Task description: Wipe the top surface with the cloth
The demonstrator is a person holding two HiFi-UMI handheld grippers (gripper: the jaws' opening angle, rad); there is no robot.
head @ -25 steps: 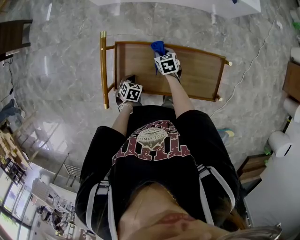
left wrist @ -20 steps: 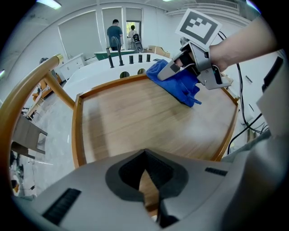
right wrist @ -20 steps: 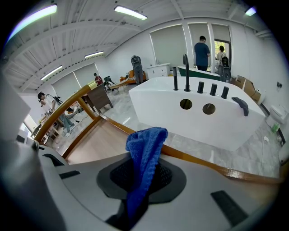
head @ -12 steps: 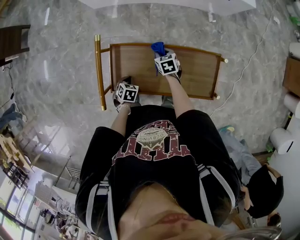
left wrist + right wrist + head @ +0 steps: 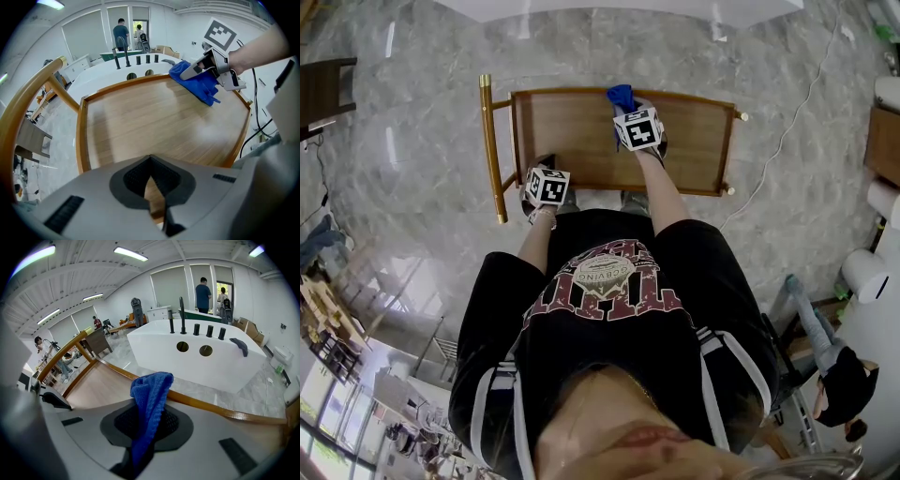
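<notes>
Over the last second your left gripper (image 5: 150, 161) drifted a little toward the near left corner of the wooden top (image 5: 581, 131), while the right gripper (image 5: 187, 72) held its station by the top's far edge. A bystander (image 5: 839, 375) also walked into the floor space well off the top's right end.

You kept the blue cloth (image 5: 620, 94) clamped between the right tongs, a fold standing up out of the pinch and the loose end hanging down onto the wood beside the far rim (image 5: 206, 404). That grip seemed chosen so the trailing part could drag flat across the boards rather than bunch under the jaws. It lay at the far edge, right of the top's middle, so most of the surface toward you looked unwiped; I judged the wiping barely begun.

Your left tongs were drawn together on nothing, their tips meeting above the near edge of the top. They were parked beside the brass handle rail (image 5: 492, 150) at the top's left end, probably to stay clear of the sweep, or ready to steady the top.
</notes>
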